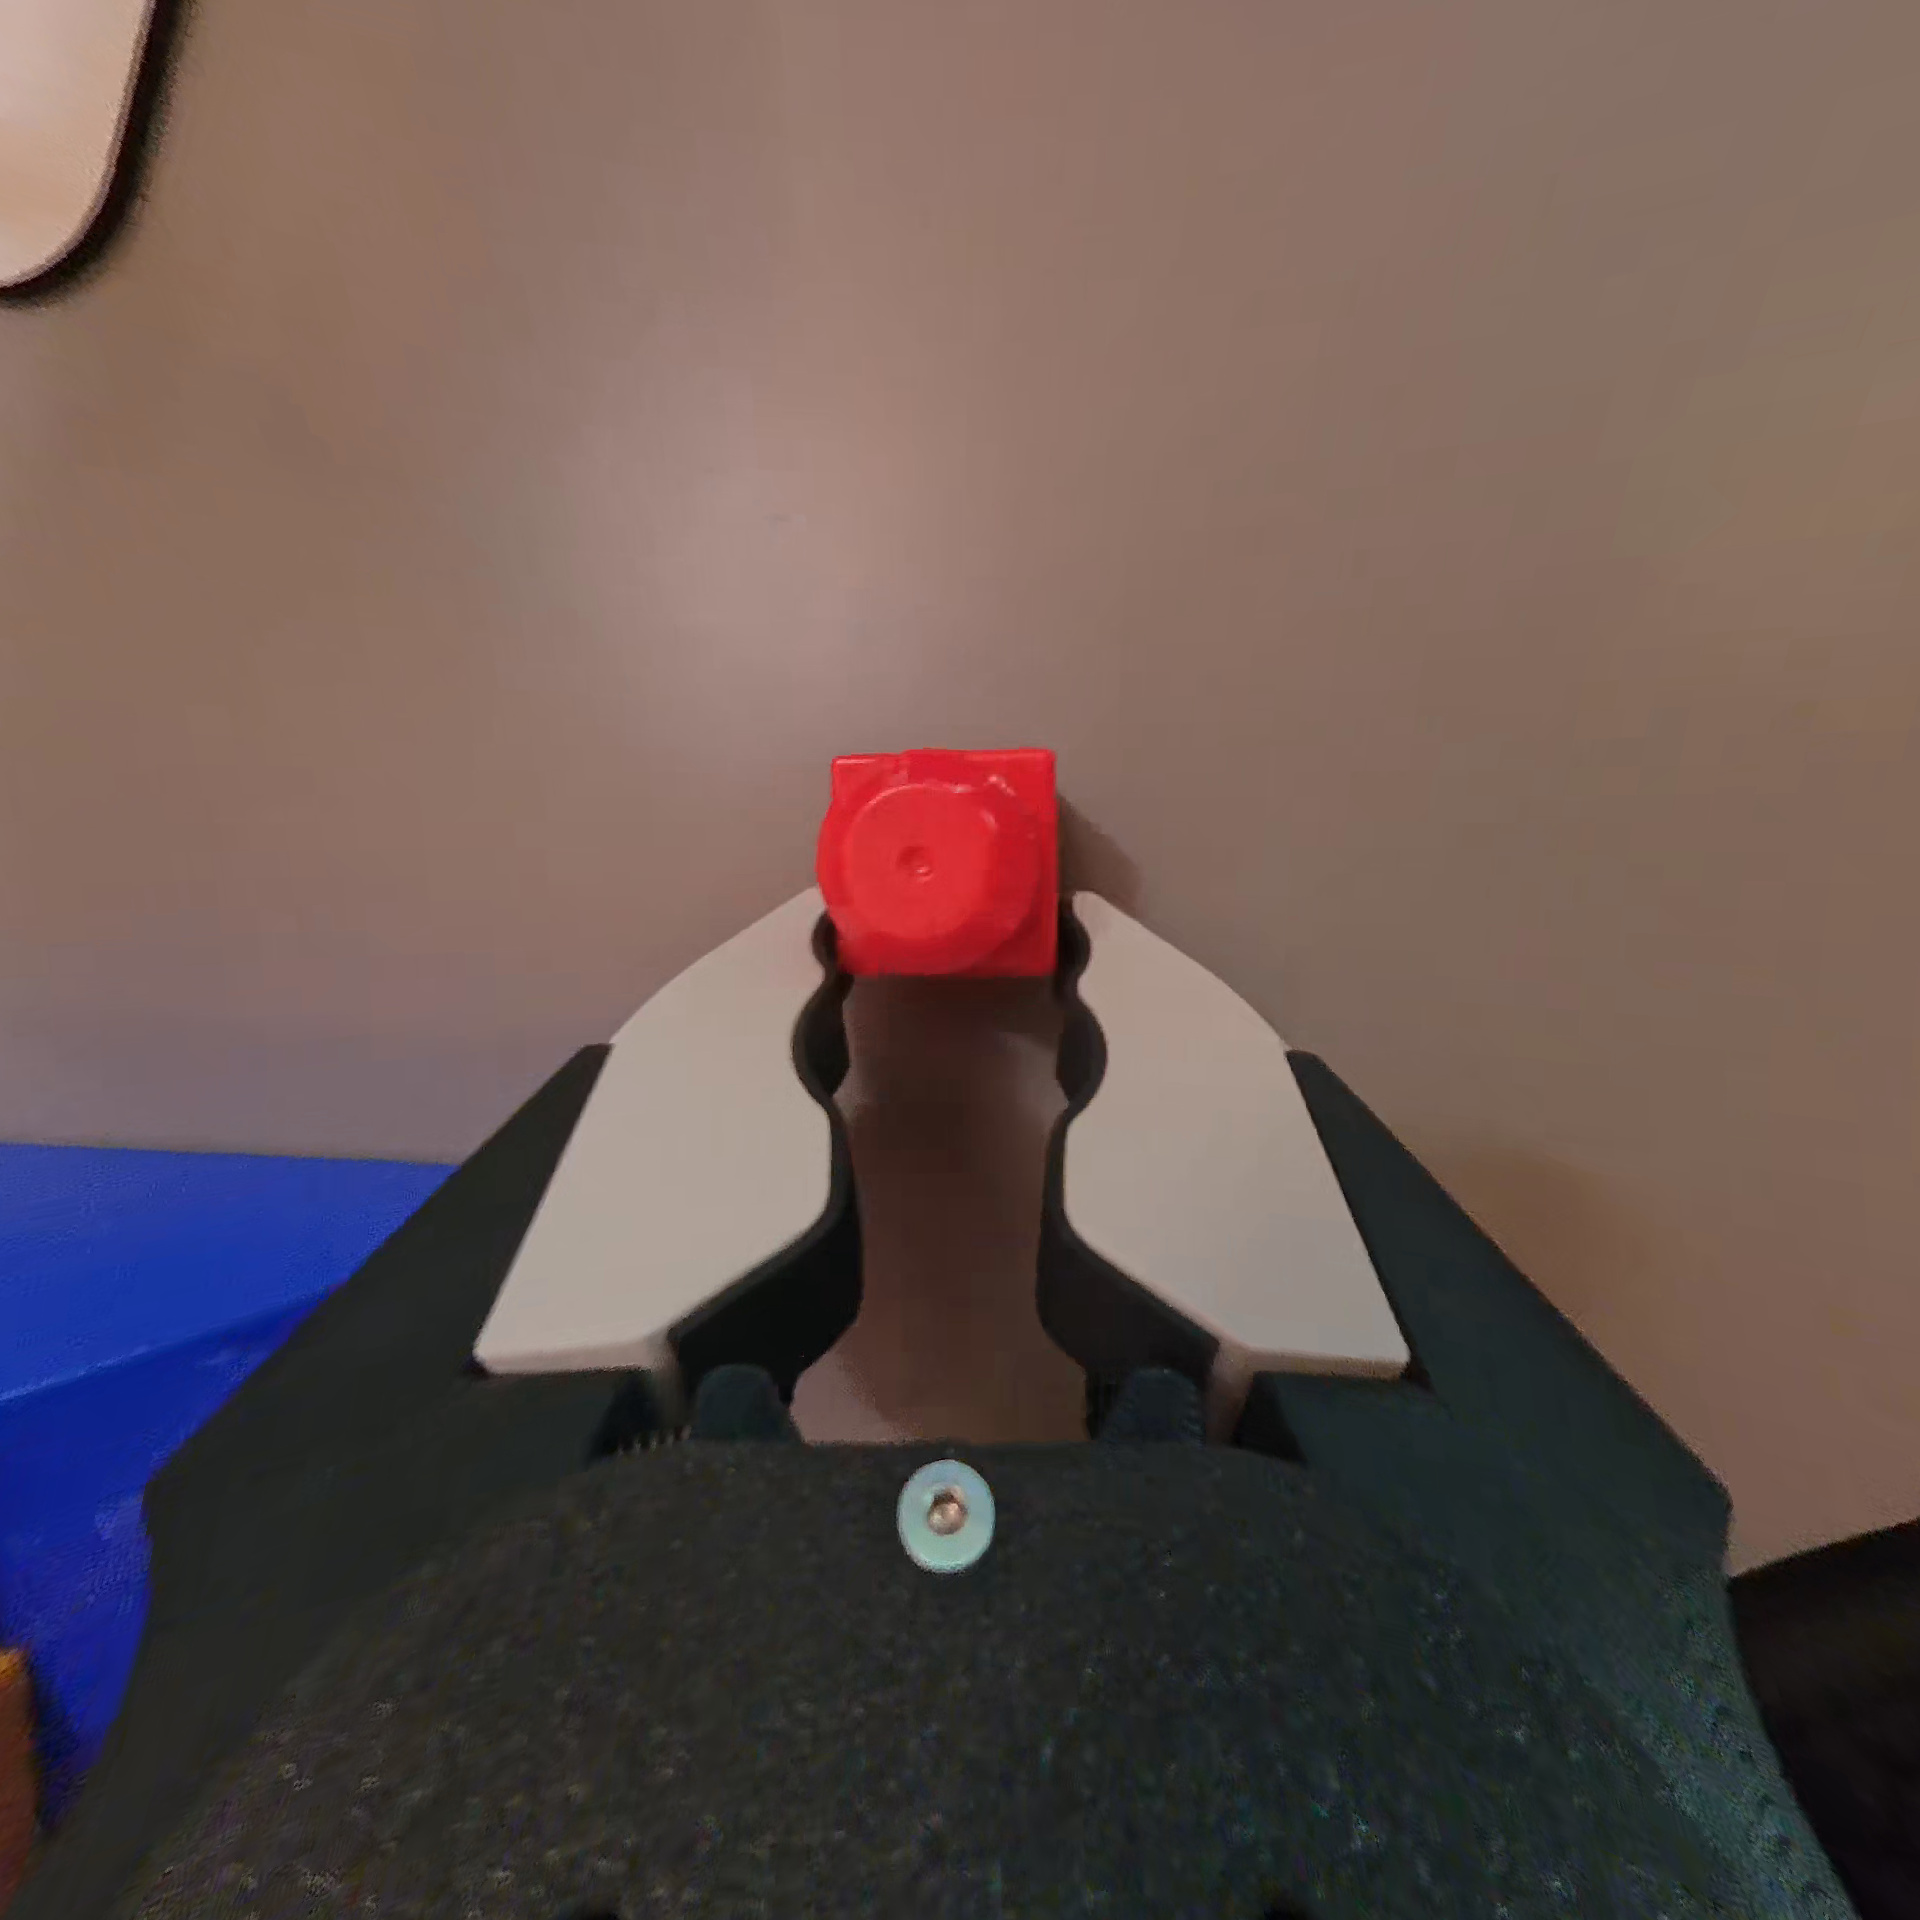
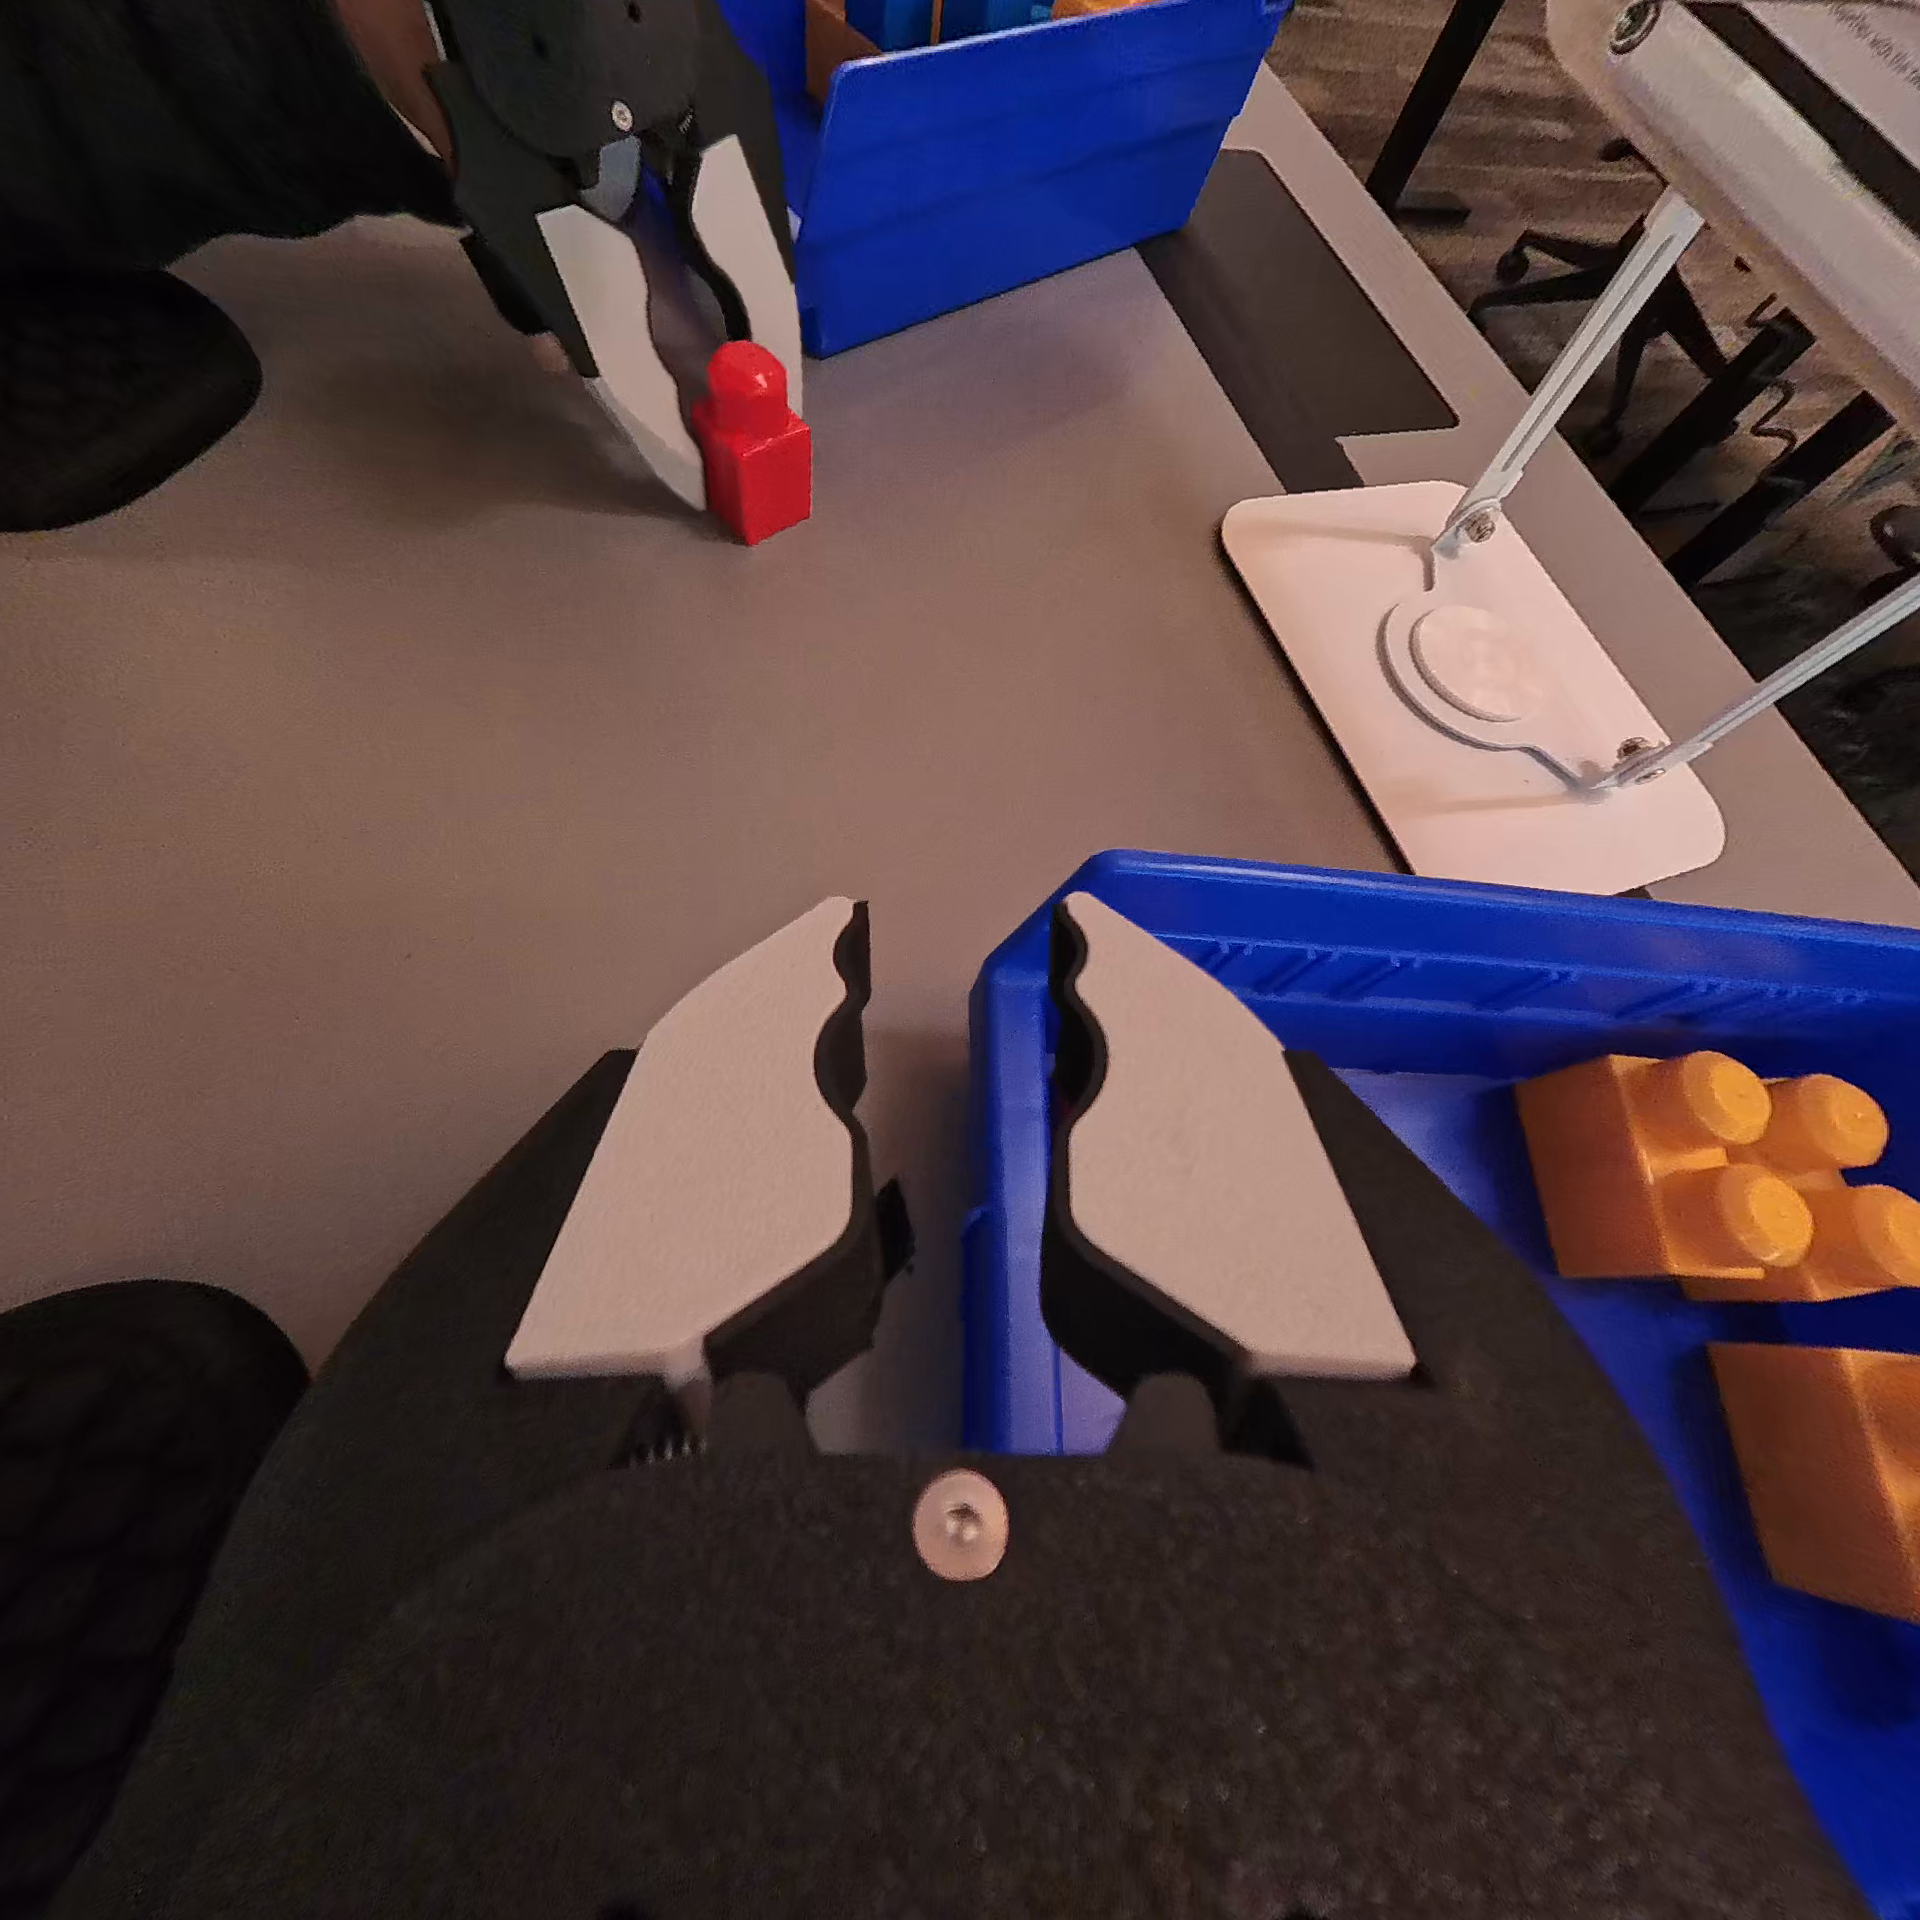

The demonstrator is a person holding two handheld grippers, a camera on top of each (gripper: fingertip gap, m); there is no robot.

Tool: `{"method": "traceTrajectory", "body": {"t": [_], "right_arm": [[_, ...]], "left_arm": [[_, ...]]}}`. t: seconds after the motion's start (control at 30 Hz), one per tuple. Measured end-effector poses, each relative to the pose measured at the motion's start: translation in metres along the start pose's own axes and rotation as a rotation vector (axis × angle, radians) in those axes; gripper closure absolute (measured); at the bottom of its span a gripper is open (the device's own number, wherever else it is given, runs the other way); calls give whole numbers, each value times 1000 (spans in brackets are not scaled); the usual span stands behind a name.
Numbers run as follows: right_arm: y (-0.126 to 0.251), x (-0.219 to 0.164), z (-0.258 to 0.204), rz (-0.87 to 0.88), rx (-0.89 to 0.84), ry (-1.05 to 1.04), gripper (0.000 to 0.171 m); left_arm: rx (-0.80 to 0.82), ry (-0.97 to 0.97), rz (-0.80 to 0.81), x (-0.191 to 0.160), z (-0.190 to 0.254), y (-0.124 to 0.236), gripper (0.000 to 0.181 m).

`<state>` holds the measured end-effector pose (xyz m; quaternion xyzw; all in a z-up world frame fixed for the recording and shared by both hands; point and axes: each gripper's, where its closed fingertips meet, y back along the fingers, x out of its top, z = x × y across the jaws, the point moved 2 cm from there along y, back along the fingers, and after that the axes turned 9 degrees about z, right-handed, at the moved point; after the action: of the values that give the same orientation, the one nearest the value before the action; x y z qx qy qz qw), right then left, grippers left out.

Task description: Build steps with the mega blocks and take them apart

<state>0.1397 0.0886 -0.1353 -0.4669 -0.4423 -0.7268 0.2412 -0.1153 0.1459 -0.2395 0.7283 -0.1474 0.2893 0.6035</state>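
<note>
A red one-stud block (image 1: 943, 868) stands upright on the grey table (image 1: 1039, 416). My left gripper (image 1: 948, 920) points down at it, with a fingertip touching each side, shut on it. The right wrist view shows the same block (image 2: 756, 457) at the far left, held between the left gripper's (image 2: 743, 447) white fingers. My right gripper (image 2: 961, 935) is open and empty, hovering over the left wall of a blue bin (image 2: 1455, 894). Orange blocks (image 2: 1704, 1174) lie inside that bin at the right.
A second blue bin (image 2: 1018, 177) with blocks stands at the back; it also shows in the left wrist view (image 1: 156, 1268). A white lamp base (image 2: 1475, 675) with thin arms sits at the right. A dark strip (image 2: 1299, 301) runs along the table's far edge. Left tips to right tips: about 25 cm. Left tips and right tips are each some 30 cm from the white lamp base (image 2: 1475, 675).
</note>
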Motion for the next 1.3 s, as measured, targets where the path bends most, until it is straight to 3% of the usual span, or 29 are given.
{"method": "traceTrajectory", "body": {"t": [0.23, 0.57, 0.87, 1.3], "right_arm": [[-4, 19, -16, 24, 34, 53, 139], [-53, 52, -71, -26, 201, 205, 135], [-92, 44, -100, -44, 331, 162, 134], [-113, 23, -109, -127, 389, 155, 137]], "left_arm": [[-53, -14, 182, 43, 19, 13, 144], [-171, -149, 190, 77, 83, 3, 144], [-213, -192, 147, 77, 103, -5, 144], [-218, -224, 90, 70, 108, -11, 144]]}}
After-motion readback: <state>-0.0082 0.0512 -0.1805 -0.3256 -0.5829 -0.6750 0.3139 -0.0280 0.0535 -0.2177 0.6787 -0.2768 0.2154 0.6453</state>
